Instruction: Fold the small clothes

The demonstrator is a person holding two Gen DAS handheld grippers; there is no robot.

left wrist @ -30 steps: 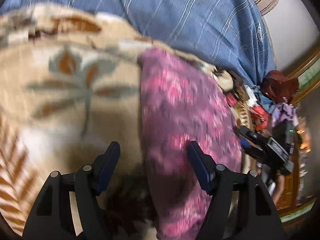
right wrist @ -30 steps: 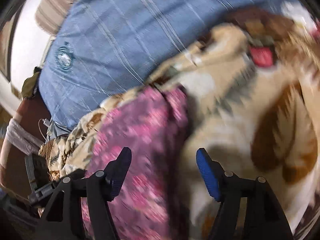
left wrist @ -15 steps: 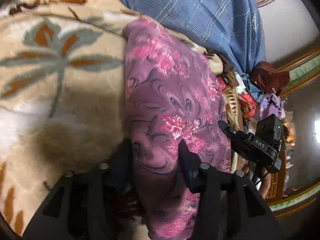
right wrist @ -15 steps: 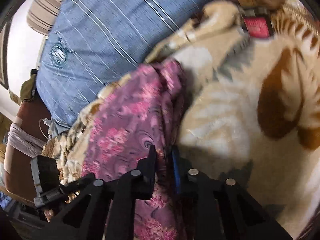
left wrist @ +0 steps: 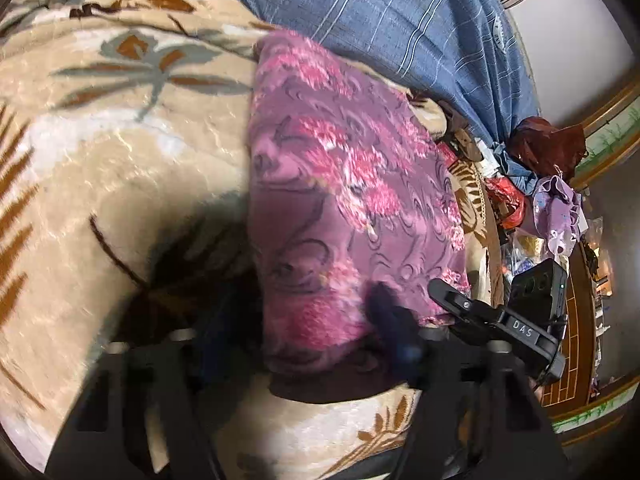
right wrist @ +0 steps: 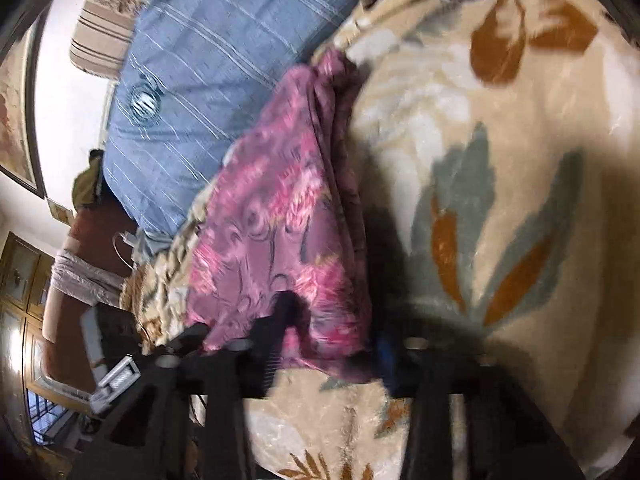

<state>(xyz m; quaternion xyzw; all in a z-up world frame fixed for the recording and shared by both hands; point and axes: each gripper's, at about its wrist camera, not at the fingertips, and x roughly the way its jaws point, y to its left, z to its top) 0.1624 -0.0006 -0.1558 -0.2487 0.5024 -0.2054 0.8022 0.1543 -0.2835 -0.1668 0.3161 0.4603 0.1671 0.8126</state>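
A purple garment with pink flowers (left wrist: 344,200) lies folded into a long strip on a beige floral blanket (left wrist: 120,152). My left gripper (left wrist: 308,332) is shut on the near left corner of the purple garment, which is lifted and bunched between the fingers. In the right wrist view the same garment (right wrist: 280,232) runs away from me; my right gripper (right wrist: 328,340) is shut on its near right corner, raised off the blanket (right wrist: 500,200). The other gripper (left wrist: 500,320) shows at the garment's right edge. Both views are motion-blurred.
A blue striped pillow (left wrist: 400,20) lies behind the garment, also in the right wrist view (right wrist: 200,80). A heap of mixed clothes (left wrist: 540,184) sits at the right bed edge. A wooden cabinet (right wrist: 20,280) stands at left.
Both grippers were open a second ago, then closed on the garment's near edge. Now they have lifted that edge off the blanket and are pulling it toward me.
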